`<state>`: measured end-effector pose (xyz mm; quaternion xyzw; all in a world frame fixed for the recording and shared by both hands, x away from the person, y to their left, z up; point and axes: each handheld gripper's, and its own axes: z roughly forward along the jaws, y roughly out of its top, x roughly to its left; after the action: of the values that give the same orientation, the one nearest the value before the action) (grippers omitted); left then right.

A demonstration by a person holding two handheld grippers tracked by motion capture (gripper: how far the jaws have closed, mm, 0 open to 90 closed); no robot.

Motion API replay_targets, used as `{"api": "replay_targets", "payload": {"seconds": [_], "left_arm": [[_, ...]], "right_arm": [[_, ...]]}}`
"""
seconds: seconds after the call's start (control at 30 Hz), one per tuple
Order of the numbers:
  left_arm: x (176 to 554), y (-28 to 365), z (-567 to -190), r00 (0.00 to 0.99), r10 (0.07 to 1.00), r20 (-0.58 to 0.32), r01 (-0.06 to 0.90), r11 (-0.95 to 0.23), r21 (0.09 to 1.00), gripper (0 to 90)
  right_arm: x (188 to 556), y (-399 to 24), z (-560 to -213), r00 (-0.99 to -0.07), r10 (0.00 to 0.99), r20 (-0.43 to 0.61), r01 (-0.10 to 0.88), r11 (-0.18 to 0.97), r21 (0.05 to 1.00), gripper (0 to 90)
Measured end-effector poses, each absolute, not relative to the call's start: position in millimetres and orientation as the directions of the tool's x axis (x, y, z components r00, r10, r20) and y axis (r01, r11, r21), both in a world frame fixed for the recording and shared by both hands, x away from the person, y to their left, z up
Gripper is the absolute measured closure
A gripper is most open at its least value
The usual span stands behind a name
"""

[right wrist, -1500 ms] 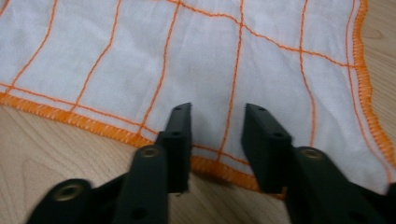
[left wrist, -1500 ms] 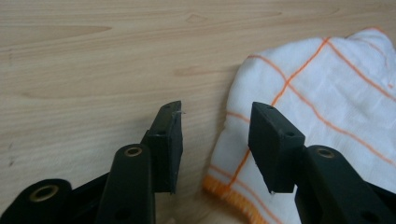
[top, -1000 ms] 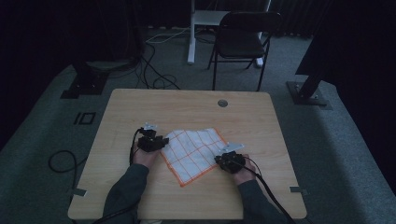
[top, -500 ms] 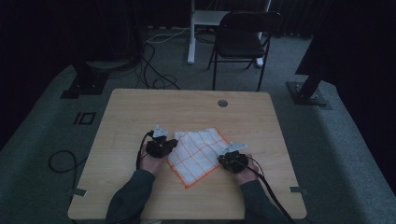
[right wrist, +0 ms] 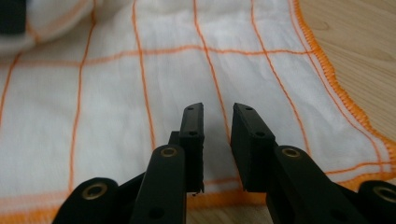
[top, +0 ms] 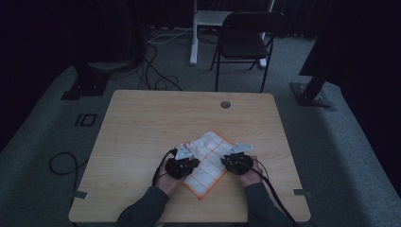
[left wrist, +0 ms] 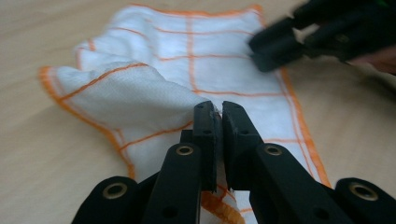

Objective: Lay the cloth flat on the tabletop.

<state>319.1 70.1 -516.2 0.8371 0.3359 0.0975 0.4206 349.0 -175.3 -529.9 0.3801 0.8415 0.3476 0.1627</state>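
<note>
Two tongs work a white cloth [top: 208, 158] with orange lines on the counter [top: 142, 123], apparently mid-fold. Left tongs [left wrist: 216, 108] are pinched on a lifted cloth edge. Right tongs [right wrist: 217, 112], jaws just easing apart, rest over flat cloth, gripping nothing. Next, lay the lifted edge across toward them. Nothing blocks; a chair [top: 246, 38] stands beyond.

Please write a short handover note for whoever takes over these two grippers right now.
Left gripper: shut on a pinched fold of the cloth, edge lifted and pulled over the rest.
Right gripper: jaws just opening, a gap between them, nothing gripped, over the cloth's near edge.
Cloth lies on the table in front of the person.
Done: one edge grabbed, fold started.
Left: probably finish the fold, then release.
</note>
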Motion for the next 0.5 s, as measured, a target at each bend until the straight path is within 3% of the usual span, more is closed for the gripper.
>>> {"api": "replay_targets", "payload": {"seconds": [0.27, 0.5], "left_arm": [[312.3, 56.5, -535.8, 0.788, 0.606, -0.106, 0.478, -0.495, 0.725, 85.0], [310.4, 54.4, -538.1, 0.796, 0.597, -0.101, 0.472, -0.507, 0.721, 81.3]], "right_arm": [[348.1, -173.8, -521.8, -0.662, 0.749, 0.019, 0.515, 0.437, 0.738, 73.1], [347.0, -159.6, -512.1, -0.691, 0.721, 0.05, 0.486, 0.412, 0.771, 64.4]]}}
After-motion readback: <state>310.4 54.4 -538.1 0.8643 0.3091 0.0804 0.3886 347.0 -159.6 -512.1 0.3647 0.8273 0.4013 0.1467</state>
